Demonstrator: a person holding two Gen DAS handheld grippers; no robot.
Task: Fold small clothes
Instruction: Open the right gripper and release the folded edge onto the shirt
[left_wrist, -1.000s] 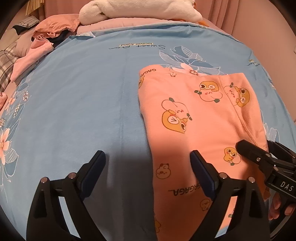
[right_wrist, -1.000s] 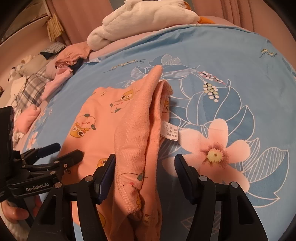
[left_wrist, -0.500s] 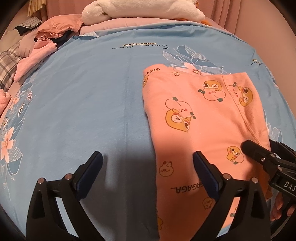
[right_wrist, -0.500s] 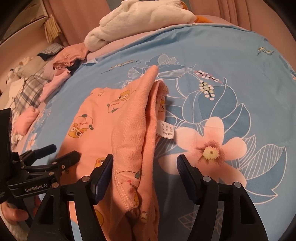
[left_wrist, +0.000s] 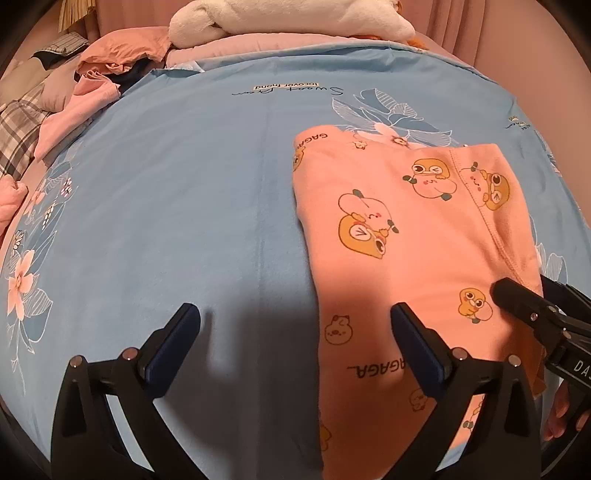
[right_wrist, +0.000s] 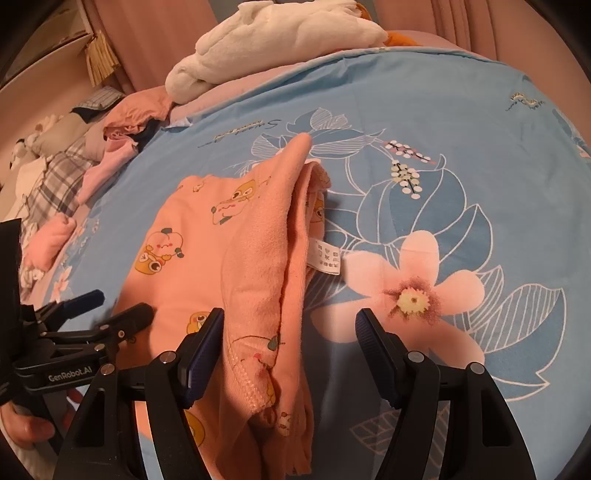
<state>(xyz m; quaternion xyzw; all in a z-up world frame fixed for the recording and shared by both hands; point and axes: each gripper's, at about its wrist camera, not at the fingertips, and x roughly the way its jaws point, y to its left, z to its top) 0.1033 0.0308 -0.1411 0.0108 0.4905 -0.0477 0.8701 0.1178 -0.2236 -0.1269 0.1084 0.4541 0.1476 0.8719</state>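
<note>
A small orange garment (left_wrist: 406, 240) printed with cartoon animals lies folded flat on the blue floral sheet (left_wrist: 166, 184). My left gripper (left_wrist: 295, 314) hovers over its near left edge with the jaws opening wide and nothing pressed between the pads. In the right wrist view the garment (right_wrist: 192, 266) has a raised, doubled-over right side with a white label (right_wrist: 327, 256). My right gripper (right_wrist: 291, 317) is open astride that raised fold; the fabric lies beside the left pad, well clear of the right one. The left gripper (right_wrist: 120, 306) shows at the garment's far side.
A white towel bundle (left_wrist: 288, 18) sits on pink bedding at the far edge. Loose clothes, pink and plaid (right_wrist: 74, 173), are heaped along the left side. A hand (right_wrist: 26, 428) holds the left gripper's handle.
Both pairs of jaws have spread wider, the left more than the right. The garment and both hands have stayed where they were.
</note>
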